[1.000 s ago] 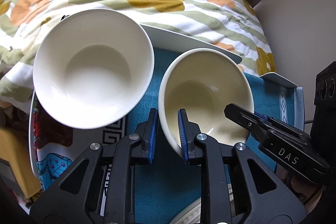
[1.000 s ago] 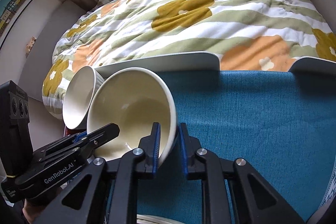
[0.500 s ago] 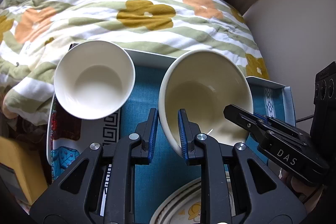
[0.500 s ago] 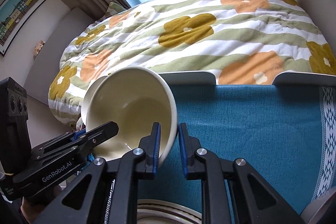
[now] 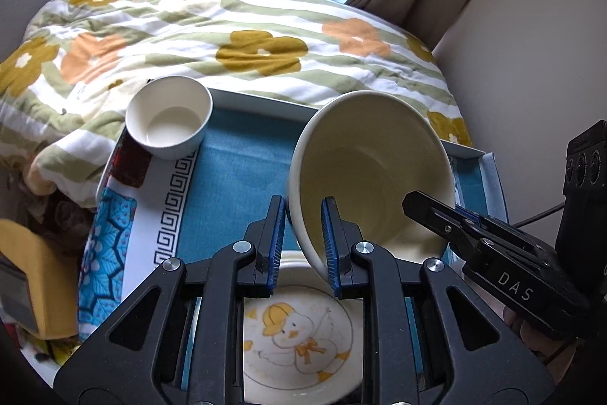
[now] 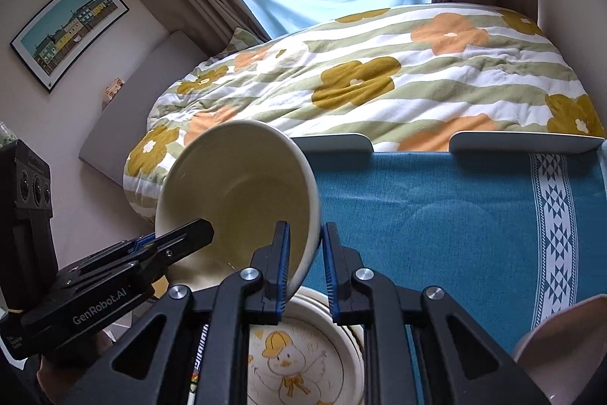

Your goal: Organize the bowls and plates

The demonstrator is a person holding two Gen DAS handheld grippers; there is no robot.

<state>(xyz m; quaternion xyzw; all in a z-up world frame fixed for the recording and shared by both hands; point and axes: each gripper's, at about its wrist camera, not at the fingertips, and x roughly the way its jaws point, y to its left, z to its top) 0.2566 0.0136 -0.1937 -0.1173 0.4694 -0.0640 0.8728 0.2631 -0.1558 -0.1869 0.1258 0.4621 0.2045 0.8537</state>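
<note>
Nearest us, a duck-print plate (image 5: 299,336) lies flat on the blue cloth (image 5: 242,154), directly under both tools; we judge it the base of a stack, with more rims seeming to show beneath it in the right wrist view; a pinkish dish edge (image 6: 561,344) sits at lower right, unsorted.

Next, the cream bowl (image 5: 371,173), tilted and held in the air above the plate; left hand-held gripper (image 5: 301,245) clamped on its near rim, right hand-held gripper (image 6: 305,264) clamped on the opposite rim; we judge it in transit, not yet set down.

Farther, a small white bowl (image 5: 169,116) stands upright at the desk's far left corner, well apart; we count it left to gather.

Beyond, the floral duvet (image 5: 227,33) on the bed.
</note>
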